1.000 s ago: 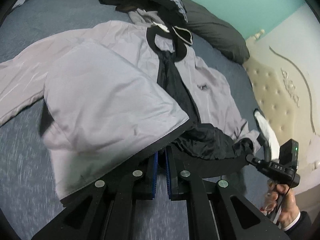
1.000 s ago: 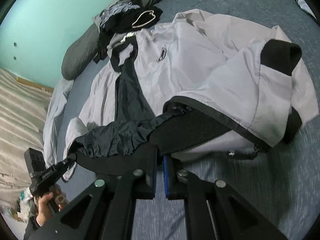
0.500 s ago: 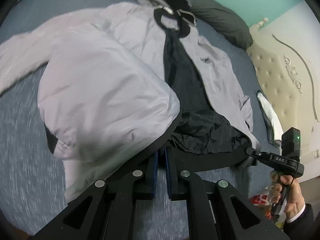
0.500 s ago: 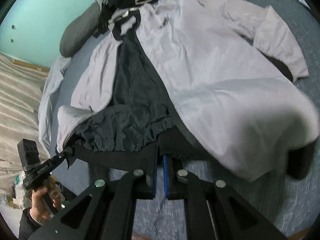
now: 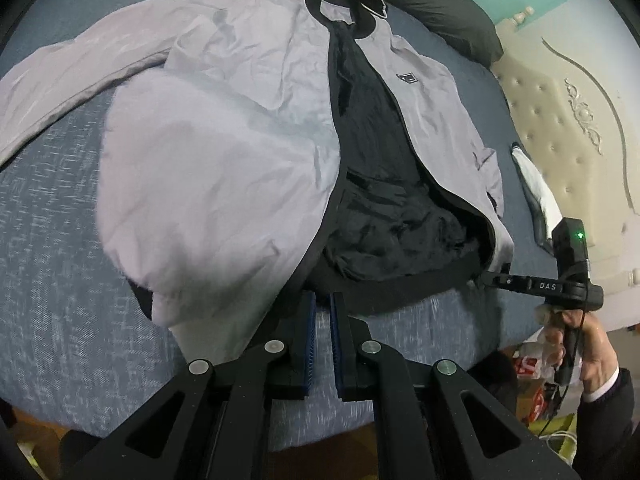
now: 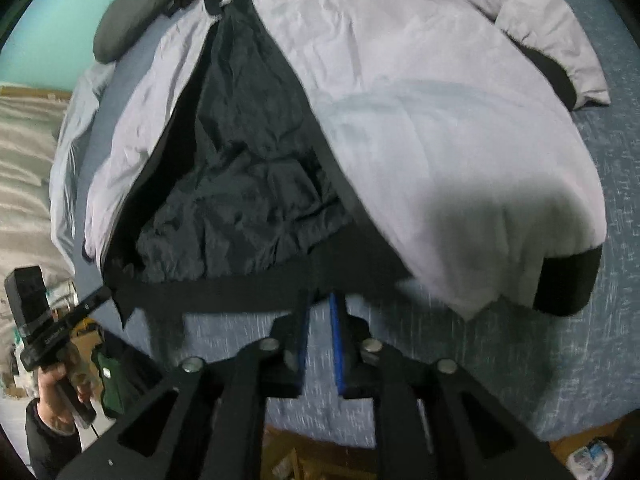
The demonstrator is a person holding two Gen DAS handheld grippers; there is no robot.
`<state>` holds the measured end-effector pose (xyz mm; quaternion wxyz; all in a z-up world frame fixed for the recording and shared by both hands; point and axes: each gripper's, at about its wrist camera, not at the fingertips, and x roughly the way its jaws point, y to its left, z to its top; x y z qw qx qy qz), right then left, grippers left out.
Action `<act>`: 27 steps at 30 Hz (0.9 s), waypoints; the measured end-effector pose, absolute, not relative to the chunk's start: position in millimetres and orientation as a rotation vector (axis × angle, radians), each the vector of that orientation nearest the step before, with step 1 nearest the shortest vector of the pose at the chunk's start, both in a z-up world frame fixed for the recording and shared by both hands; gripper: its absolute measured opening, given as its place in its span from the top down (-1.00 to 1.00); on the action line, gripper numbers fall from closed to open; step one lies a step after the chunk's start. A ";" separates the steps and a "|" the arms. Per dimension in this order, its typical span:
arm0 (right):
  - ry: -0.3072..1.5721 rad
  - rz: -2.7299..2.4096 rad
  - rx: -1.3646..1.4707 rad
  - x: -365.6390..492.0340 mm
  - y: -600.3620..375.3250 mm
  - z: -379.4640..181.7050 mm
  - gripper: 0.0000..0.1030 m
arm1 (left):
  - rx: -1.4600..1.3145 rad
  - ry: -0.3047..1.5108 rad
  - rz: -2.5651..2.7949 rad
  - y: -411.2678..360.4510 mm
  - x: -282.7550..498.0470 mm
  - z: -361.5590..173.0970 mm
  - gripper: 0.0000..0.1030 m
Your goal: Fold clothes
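The grey jacket (image 5: 224,184) lies open on the bed (image 5: 60,280), collar at 12 o'clock, long axis running away from both grippers. The left gripper (image 5: 322,304) pinches the black hem (image 5: 400,284). The right gripper (image 6: 320,304) has just been opening; hem at its tips, grip unclear.

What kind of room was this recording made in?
Most likely a bedroom: the jacket lies on a blue-grey bed with a dark pillow at its far end and a cream tufted headboard beside it.
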<state>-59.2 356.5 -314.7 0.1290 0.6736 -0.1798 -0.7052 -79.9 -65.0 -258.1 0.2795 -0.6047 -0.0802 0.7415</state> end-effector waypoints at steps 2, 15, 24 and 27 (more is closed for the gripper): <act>-0.486 -2.052 1.970 -56.4 359.0 -310.1 0.73 | -1.598 -0.207 1.987 -69.6 -75.9 -248.8 0.85; -0.559 -2.239 1.783 -72.3 418.7 -255.0 0.16 | -1.574 -0.271 2.113 -121.4 -136.5 -246.9 0.83; -0.502 -2.359 1.779 -86.8 464.4 -272.4 -0.03 | -1.549 -0.311 2.110 -138.9 -169.4 -253.5 0.45; -0.480 -2.363 1.801 -85.4 477.5 -281.9 -0.09 | -1.546 -0.293 2.091 -141.2 -172.1 -257.1 0.41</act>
